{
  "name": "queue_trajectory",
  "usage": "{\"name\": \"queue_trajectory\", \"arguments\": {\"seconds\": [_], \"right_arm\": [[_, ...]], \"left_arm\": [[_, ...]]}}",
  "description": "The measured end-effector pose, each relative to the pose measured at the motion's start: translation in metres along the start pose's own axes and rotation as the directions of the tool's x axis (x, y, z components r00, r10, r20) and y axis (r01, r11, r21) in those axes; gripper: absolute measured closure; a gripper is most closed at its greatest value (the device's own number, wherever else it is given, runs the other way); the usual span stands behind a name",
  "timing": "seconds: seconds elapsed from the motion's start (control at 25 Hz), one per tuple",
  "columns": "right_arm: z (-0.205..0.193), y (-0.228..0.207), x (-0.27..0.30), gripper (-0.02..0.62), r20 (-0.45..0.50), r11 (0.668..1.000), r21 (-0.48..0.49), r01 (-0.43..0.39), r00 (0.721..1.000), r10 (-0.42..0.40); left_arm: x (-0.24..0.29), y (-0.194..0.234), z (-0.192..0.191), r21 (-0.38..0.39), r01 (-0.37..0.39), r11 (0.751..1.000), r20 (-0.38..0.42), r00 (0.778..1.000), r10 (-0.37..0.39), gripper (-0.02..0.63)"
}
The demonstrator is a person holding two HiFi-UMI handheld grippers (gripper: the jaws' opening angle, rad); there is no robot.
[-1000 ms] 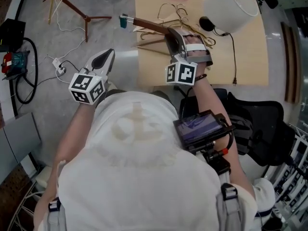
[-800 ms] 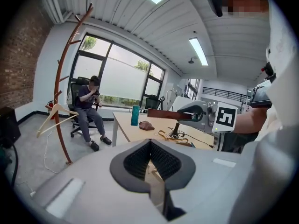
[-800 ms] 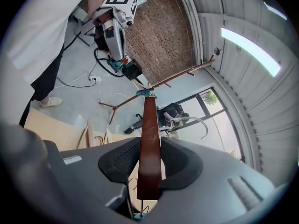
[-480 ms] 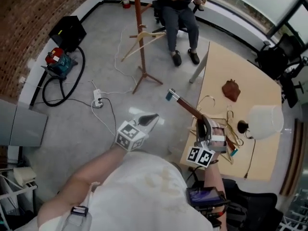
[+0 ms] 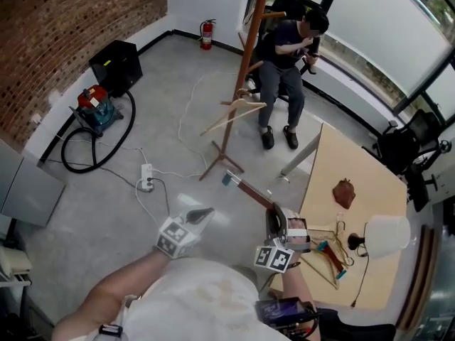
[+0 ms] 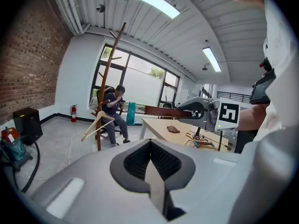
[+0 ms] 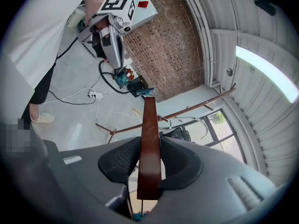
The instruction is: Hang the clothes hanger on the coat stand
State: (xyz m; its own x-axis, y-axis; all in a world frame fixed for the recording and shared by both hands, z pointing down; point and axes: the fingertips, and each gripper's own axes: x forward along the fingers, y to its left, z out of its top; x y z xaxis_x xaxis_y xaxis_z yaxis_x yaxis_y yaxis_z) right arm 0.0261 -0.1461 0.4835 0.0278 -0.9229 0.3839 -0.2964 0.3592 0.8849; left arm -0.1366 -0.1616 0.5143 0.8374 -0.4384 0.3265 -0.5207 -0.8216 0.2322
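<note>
One light wooden surface (image 5: 370,190) stands at the right of a room with a grey floor (image 5: 106,204), a brick wall (image 5: 64,27) on the left and tall windows (image 5: 384,27) at the back. A small brown object (image 5: 345,192) lies toward the surface's far end. A lamp (image 5: 387,234) with a white shade stands by its near right corner, and a loose heap of hangers (image 5: 328,253) lies just beside the lamp, toward the near left corner. Out on the floor a wooden coat stand (image 5: 245,69) rises with one pale hanger (image 5: 234,112) hung low on it, and a seated person (image 5: 284,55) is just behind it. Along the brick wall sit a fire extinguisher (image 5: 207,34), a black box (image 5: 116,66) and a red and teal machine (image 5: 92,105) with a looped black hose (image 5: 75,155). A white power strip (image 5: 147,187) lies on the floor with its cable. At the surface's left edge the right gripper (image 7: 149,148) has its fingers pinching the dark brown clothes hanger (image 7: 148,139). One arm of the hanger juts out over the floor, its teal-tipped end aimed toward the coat stand, well apart from it. The left gripper (image 6: 150,146) hangs over the floor beside it, fingers pressed together on nothing.
</note>
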Motion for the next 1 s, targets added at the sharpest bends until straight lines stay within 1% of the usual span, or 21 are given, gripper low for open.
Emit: {"name": "queue_trajectory", "arguments": {"seconds": [0.28, 0.48, 0.56, 0.64, 0.84, 1.0], "right_arm": [[0.065, -0.004, 0.041, 0.448, 0.114, 0.997, -0.066, -0.030, 0.993, 0.038], [0.094, -0.013, 0.085, 0.449, 0.182, 0.995, -0.094, -0.032, 0.982, 0.049], [0.104, -0.016, 0.105, 0.449, 0.199, 0.994, -0.099, -0.042, 0.978, 0.061], [0.109, -0.019, 0.123, 0.449, 0.210, 0.994, -0.099, -0.051, 0.975, 0.071], [0.111, -0.031, 0.172, 0.449, 0.242, 0.992, -0.114, -0.058, 0.967, 0.085], [0.100, -0.048, 0.221, 0.448, 0.245, 0.991, -0.110, -0.071, 0.965, 0.096]], "left_arm": [[-0.036, 0.048, -0.003, -0.069, -0.108, 0.992, 0.047, 0.993, 0.111, 0.604], [-0.043, 0.080, 0.007, -0.090, -0.162, 0.983, 0.079, 0.982, 0.169, 0.604], [-0.042, 0.096, 0.012, -0.108, -0.178, 0.978, 0.086, 0.979, 0.187, 0.604], [-0.038, 0.111, 0.022, -0.108, -0.191, 0.976, 0.095, 0.975, 0.202, 0.604], [-0.012, 0.141, 0.059, -0.108, -0.196, 0.975, 0.127, 0.970, 0.209, 0.604], [0.029, 0.161, 0.095, -0.080, -0.154, 0.985, 0.150, 0.975, 0.164, 0.604]]}}
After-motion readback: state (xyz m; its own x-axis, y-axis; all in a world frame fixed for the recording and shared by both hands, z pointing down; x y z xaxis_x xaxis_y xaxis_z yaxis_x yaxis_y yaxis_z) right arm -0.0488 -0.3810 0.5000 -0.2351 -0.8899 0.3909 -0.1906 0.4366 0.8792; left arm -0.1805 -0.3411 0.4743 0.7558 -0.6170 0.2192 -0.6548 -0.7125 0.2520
